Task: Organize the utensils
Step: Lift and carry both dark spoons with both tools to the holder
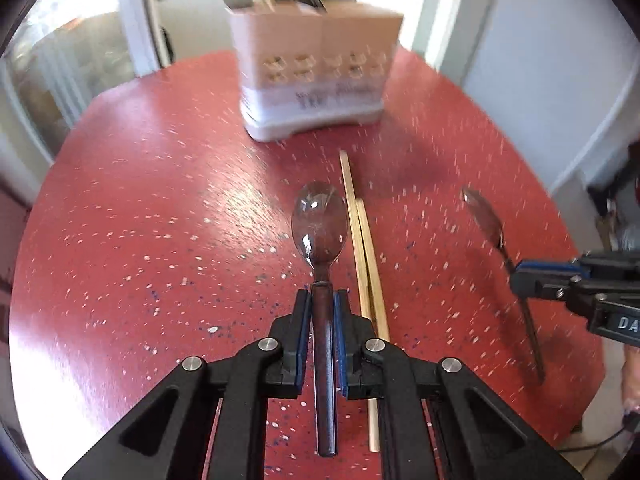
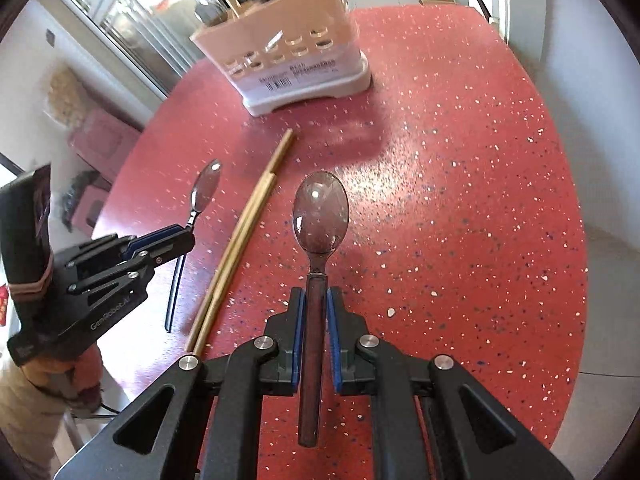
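Observation:
My left gripper (image 1: 322, 296) is shut on the dark handle of a spoon (image 1: 319, 216), held above the red speckled table (image 1: 140, 220); it also shows in the right wrist view (image 2: 188, 236). My right gripper (image 2: 316, 294) is shut on a second dark-handled spoon (image 2: 321, 208); it shows at the right in the left wrist view (image 1: 516, 276) with its spoon (image 1: 486, 216). A pair of wooden chopsticks (image 1: 362, 248) lies on the table between the two spoons, also in the right wrist view (image 2: 244, 236). A pink and white utensil holder (image 1: 316, 68) stands at the far side with utensils in it, also in the right wrist view (image 2: 288, 64).
The table edge curves round on both sides. White walls and a doorway lie beyond the holder. A glass door (image 2: 132, 12) is at the far left. The person's hand (image 2: 48, 376) holds the left gripper.

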Tool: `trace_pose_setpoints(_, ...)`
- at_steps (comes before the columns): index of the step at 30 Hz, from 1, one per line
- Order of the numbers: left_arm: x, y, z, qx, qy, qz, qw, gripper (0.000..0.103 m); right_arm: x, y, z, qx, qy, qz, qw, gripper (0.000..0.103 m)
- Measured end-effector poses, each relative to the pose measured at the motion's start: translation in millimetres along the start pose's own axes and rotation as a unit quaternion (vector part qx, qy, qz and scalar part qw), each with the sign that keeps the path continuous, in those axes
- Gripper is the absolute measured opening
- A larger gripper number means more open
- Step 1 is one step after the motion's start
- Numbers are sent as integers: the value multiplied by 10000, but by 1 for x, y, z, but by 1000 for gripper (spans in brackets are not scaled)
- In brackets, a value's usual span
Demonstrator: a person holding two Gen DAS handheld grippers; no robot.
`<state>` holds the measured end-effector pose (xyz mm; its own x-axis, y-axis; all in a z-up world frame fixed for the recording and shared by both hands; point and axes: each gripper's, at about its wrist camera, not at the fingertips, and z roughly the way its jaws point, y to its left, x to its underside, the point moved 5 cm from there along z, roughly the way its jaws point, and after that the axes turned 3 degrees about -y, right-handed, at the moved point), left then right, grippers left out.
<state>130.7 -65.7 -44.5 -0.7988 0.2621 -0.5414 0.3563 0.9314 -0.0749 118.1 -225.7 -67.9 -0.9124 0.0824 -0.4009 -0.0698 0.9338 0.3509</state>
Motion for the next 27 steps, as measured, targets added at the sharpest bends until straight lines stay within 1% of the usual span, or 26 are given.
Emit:
trace_pose_setpoints(5,-8,3,-39,41,-704,-405,9967,41,-9,5,-21,-193,-360,-91,9991,12)
trace_pose_setpoints(6,-10,8,-38,68,-796,-454,9958,41,-12,6,-26,-215,-445,-129,9987,12)
trace_pose_setpoints(7,-15,8,-47,113,-943,-514,9942,41,-14,7,-33,-226,-518,-172,9983,12)
trace_pose_setpoints(9,-23,13,-59,132,-1108,-545,9923,41,-20,8,-46,-226,-655,-250,9973,12)
trace_pose_setpoints(11,-38,14,-69,187,-1322,-589,9893,41,-33,12,-50,-256,-770,-278,9963,12)
trace_pose_setpoints(16,-77,21,-87,155,-1842,-666,9805,41,-66,21,-69,-328,-1127,-298,9926,12)
trace_pose_setpoints(18,-92,25,-89,160,-1987,-720,9773,41,-83,24,-74,-326,-1262,-339,9909,12)
trace_pose_setpoints(20,-113,32,-93,159,-2136,-794,9736,41,-100,26,-76,-361,-1383,-350,9891,12)
trace_pose_setpoints(24,-152,44,-89,196,-2396,-958,9659,41,-139,34,-80,-430,-1644,-407,9846,12)
trace_pose_setpoints(27,-179,50,-79,145,-2530,-940,9628,41,-168,37,-76,-449,-1812,-455,9814,12)
